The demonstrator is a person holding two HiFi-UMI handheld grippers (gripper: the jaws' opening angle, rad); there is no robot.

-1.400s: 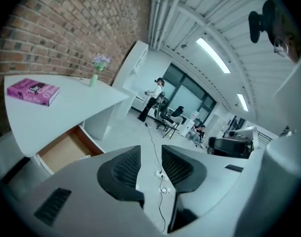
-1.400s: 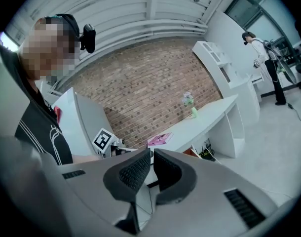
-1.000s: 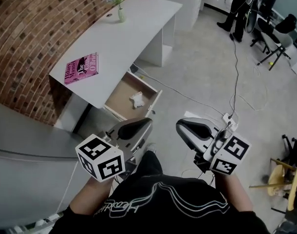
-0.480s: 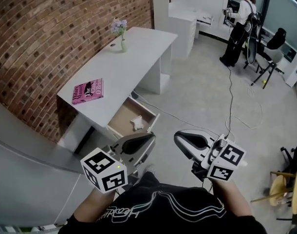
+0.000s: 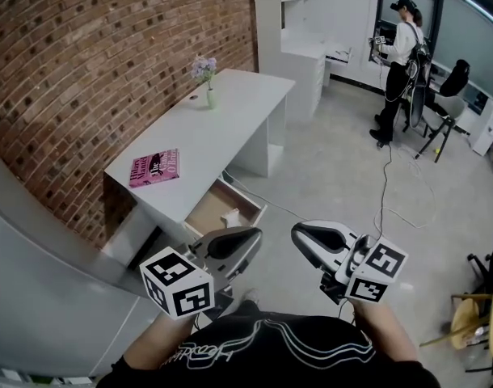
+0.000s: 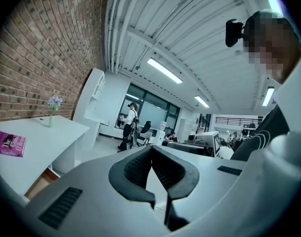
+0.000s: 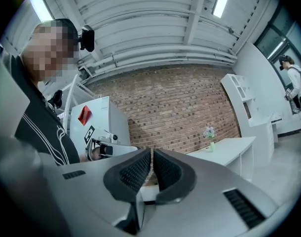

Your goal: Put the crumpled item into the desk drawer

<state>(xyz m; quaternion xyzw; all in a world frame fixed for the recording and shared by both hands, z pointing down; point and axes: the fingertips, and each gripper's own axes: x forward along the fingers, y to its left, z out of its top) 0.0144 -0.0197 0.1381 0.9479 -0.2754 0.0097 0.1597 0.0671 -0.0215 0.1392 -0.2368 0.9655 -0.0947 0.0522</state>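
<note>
Compared with a second ago, the view is now farther from the white surface [image 5: 222, 124] — the person seems to have stepped back from it, and both tools are held close to the body. The crumpled item [image 5: 230, 216] lies inside the open drawer [image 5: 204, 208], just under the front edge of the surface, in the same place as before. The left hand-held gripper [image 5: 248, 237] has its jaws fully together with nothing between them. The right hand-held gripper [image 5: 303, 233] is also closed and empty. I judge that the placing itself is done — only the drawer is not yet pushed in, if that is wanted.

The count: one crumpled item, one drawer, one pink book [image 5: 154, 167], one small vase with flowers [image 5: 208, 87], two hand-held grippers, and one other person [image 5: 398, 55] standing far behind.
</note>
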